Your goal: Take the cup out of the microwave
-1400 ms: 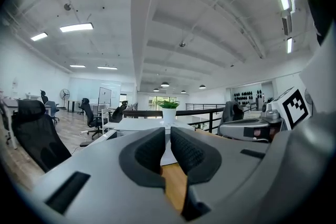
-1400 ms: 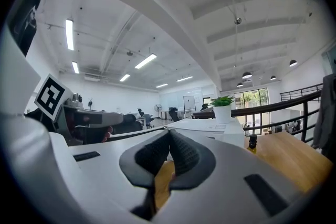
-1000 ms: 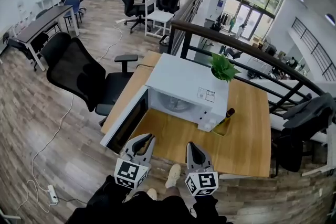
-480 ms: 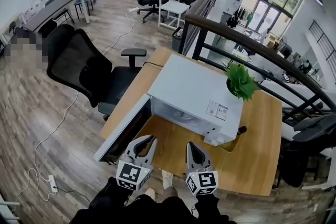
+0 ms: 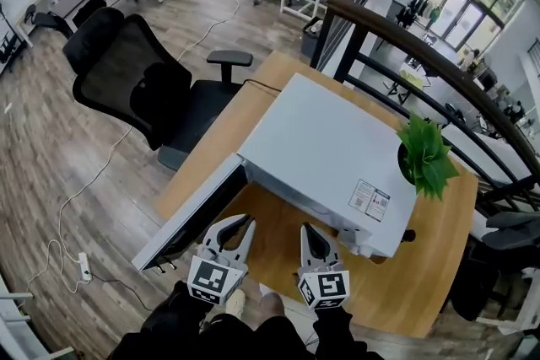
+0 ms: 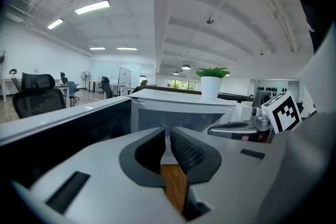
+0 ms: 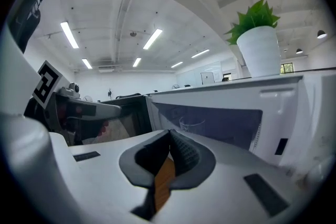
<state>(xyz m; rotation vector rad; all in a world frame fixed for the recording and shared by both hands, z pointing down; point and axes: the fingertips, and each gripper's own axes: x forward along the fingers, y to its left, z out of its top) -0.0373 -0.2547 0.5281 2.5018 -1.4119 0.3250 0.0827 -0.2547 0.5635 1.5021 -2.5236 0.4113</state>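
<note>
A white microwave (image 5: 329, 156) stands on the wooden table (image 5: 270, 236), its door (image 5: 190, 215) swung open to the left. In the head view its top hides the inside. A clear glass cup (image 7: 191, 123) stands inside the cavity in the right gripper view. In the left gripper view the cup's faint rim (image 6: 171, 121) shows just behind the fingertips. My left gripper (image 5: 240, 222) and right gripper (image 5: 308, 230) hover side by side over the table's near edge, pointing at the open front. Both are shut and hold nothing, the left gripper (image 6: 168, 131) and the right gripper (image 7: 169, 134) alike.
A green plant in a white pot (image 5: 426, 156) sits on the microwave's far right corner. A dark bottle top (image 5: 409, 236) peeks out beside the microwave. A black office chair (image 5: 135, 88) stands left of the table, a dark railing (image 5: 405, 38) runs behind, and a cable with a power strip (image 5: 83, 265) lies on the floor.
The head view has closed in over the microwave, whose cavity is now hidden under its top. Both grippers have come nearer to the open front, still side by side and shut.
</note>
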